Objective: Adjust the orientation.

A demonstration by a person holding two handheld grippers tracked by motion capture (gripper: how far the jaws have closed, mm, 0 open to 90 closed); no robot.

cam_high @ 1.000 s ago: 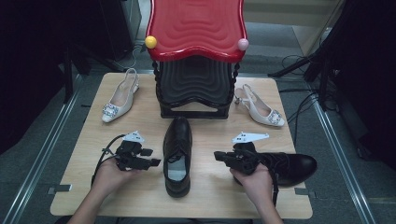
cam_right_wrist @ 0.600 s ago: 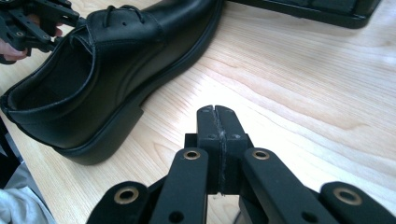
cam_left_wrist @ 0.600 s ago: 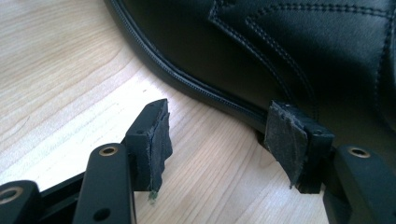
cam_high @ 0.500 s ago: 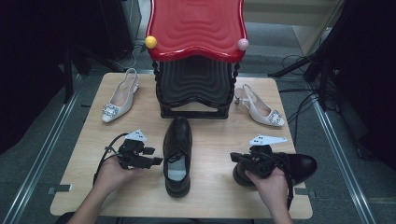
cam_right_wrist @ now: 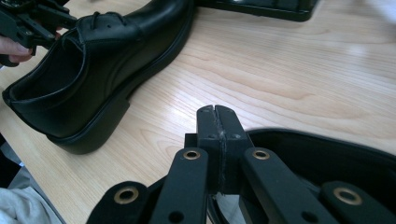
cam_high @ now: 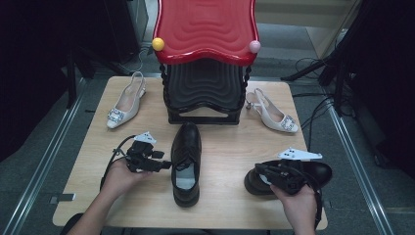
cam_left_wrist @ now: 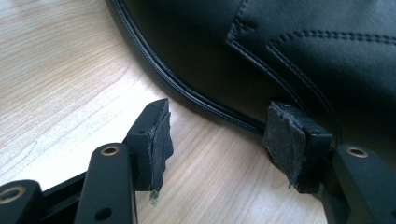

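Observation:
A black lace-up shoe (cam_high: 187,147) (cam_left_wrist: 280,46) (cam_right_wrist: 93,70) lies mid-table, toe pointing away from me. My left gripper (cam_high: 164,161) (cam_left_wrist: 217,140) is open at its left side, one pad (cam_left_wrist: 285,140) against the sole's welt and the other over bare wood. The matching black shoe (cam_high: 318,171) (cam_right_wrist: 327,158) lies sideways at the right, toe to the right. My right gripper (cam_high: 262,172) (cam_right_wrist: 217,140) sits over its heel end, jaws pressed together at the collar of the opening. The left gripper (cam_right_wrist: 37,23) also appears far off in the right gripper view.
A red-topped black rack (cam_high: 205,29) stands at the back middle of the wooden table (cam_high: 225,147). A white slingback heel (cam_high: 122,105) lies at the back left and another (cam_high: 274,115) at the back right. Cables and metal rails run along the floor beside the table.
My right gripper has drawn rightward and toward me along the right shoe, and that shoe's heel end shifted right with it. The left gripper edged closer to the middle shoe.

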